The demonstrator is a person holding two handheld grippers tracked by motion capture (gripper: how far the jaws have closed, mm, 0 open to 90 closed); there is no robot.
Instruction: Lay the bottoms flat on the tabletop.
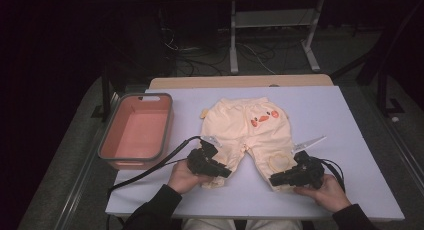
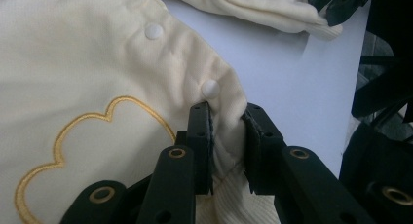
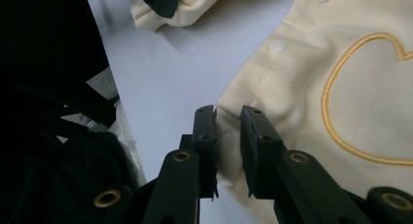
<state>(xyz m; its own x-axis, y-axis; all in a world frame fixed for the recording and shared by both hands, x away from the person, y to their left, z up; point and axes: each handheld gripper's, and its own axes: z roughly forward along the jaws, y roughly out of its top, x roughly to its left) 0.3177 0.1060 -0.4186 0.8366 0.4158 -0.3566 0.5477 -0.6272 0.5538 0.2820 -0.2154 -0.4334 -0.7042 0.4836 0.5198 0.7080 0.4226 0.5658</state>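
Observation:
Pale yellow baby trousers [image 1: 240,125] lie flat on the white table [image 1: 325,110], waist at the far side and an orange duck face [image 1: 263,118] on the seat. My left gripper [image 1: 223,173] is shut on the inner hem of the left leg; up close the fabric [image 2: 73,63] bunches between the jaws of the left gripper [image 2: 228,131], beside an embroidered cloud [image 2: 63,151]. At the right leg, my right gripper [image 1: 274,179] is shut on the ribbed cuff. In its own view the right gripper [image 3: 228,131] pinches the cuff next to an embroidered heart [image 3: 360,97].
A pink bin [image 1: 167,122] with a grey rim stands at the table's left side. A pale strip [image 1: 310,142] lies just right of the trousers. Beyond the far edge, a white stand [image 1: 270,35] and cables sit on the dark floor.

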